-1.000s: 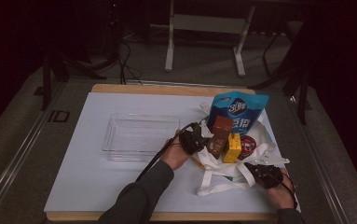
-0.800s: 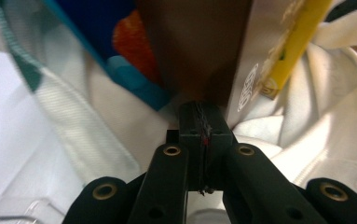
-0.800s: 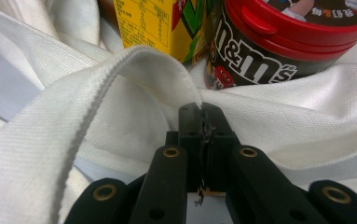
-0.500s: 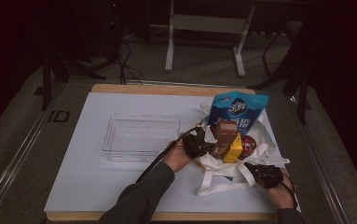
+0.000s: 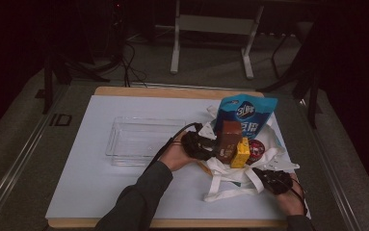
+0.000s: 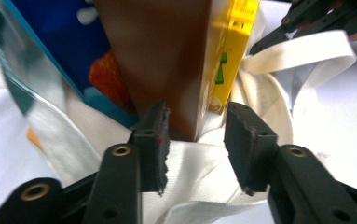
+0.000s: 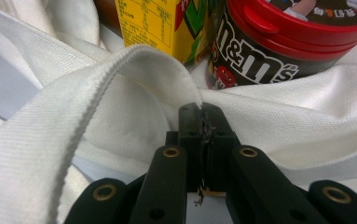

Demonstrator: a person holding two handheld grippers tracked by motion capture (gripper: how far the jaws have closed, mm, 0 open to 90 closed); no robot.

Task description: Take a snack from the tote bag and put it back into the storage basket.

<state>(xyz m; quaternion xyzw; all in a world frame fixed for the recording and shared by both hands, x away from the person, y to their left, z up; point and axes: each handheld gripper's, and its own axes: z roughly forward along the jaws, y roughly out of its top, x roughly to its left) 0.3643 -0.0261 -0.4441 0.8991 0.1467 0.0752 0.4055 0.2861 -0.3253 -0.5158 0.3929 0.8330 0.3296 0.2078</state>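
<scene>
Left gripper point(image 6: 192, 140), in the lower centre of its own view: its jaws have just been opening and now stand released, a clear gap between the pads, neither pad pressing on anything. The bottom edge of a brown box point(image 6: 167, 56) sits just above that gap, upright, with white cloth below it. In the high view the same left gripper point(image 5: 210, 147) lies at centre frame, right against the brown box point(image 5: 228, 141). Right gripper point(image 7: 202, 109), lower centre of its own view: jaws clenched, pads together on the white fabric of the tote bag point(image 7: 269, 126); the bag's strap point(image 7: 73, 98) arches from the lower left up to the pads. In the high view the right gripper point(image 5: 264, 175) sits at lower right on the bag's near edge. The tote bag point(image 5: 230, 185) lies open and flat right of centre on the white table top point(image 5: 95, 183). Standing in it: the brown box; a yellow carton point(image 5: 241, 153) touching the box's right side; a red-lidded round candy tub point(image 5: 256, 150) just right of the carton; a blue snack pouch point(image 5: 246, 115) upright behind them. A clear plastic tray point(image 5: 138, 142) rests left of centre, apart from the bag.
</scene>
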